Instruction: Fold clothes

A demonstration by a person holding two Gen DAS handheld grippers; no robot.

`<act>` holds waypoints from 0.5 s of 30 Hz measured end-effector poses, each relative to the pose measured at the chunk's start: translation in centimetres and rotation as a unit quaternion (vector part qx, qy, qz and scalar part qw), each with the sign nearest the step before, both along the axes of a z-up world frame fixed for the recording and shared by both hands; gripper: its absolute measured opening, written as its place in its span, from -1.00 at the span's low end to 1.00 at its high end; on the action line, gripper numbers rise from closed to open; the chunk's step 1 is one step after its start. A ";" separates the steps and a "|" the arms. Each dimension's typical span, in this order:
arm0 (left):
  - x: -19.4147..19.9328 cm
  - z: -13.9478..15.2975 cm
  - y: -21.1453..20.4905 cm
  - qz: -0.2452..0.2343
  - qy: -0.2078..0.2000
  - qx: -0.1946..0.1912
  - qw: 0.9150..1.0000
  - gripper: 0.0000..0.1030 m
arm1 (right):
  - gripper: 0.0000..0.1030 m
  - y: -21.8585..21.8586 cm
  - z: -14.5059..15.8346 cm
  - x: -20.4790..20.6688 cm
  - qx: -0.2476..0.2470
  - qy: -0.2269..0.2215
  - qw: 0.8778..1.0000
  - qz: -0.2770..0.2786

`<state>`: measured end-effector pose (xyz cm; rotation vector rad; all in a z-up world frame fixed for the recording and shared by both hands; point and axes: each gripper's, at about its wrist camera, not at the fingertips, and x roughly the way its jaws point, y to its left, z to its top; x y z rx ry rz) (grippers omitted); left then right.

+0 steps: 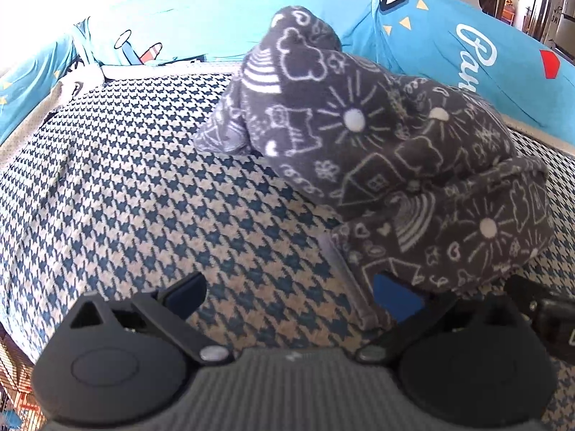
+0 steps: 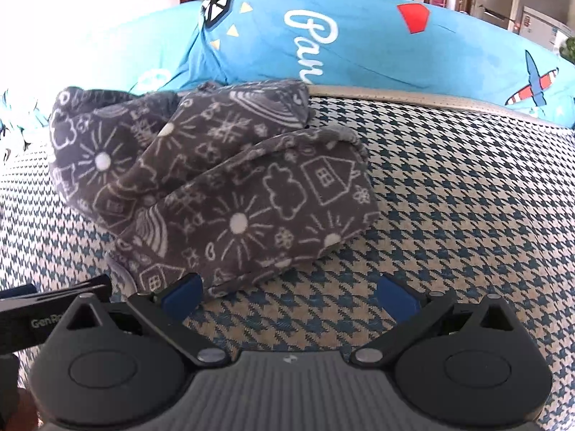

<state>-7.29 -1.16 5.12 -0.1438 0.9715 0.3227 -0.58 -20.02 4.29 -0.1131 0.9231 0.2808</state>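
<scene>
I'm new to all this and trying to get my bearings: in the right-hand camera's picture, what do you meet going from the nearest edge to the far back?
The open claw, then houndstooth cover, then the bundled grey patterned garment, then the blue cartoon-print cushion, then a room with furniture behind.

Black grippers, blue pads, ribbed grey base.

A houndstooth-covered cushion fronts a bright blue cartoon-print backrest, daylight behind.
</scene>
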 end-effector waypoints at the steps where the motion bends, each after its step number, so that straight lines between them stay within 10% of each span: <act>1: 0.0 0.0 0.0 0.002 0.000 0.001 1.000 1.00 | 1.00 0.1 0.0 0.0 0.000 0.001 1.000 -0.001; 15: -0.1 0.1 -0.8 0.003 0.003 0.016 1.000 1.00 | 1.00 -0.2 -0.4 -0.2 -0.002 0.025 1.000 -0.007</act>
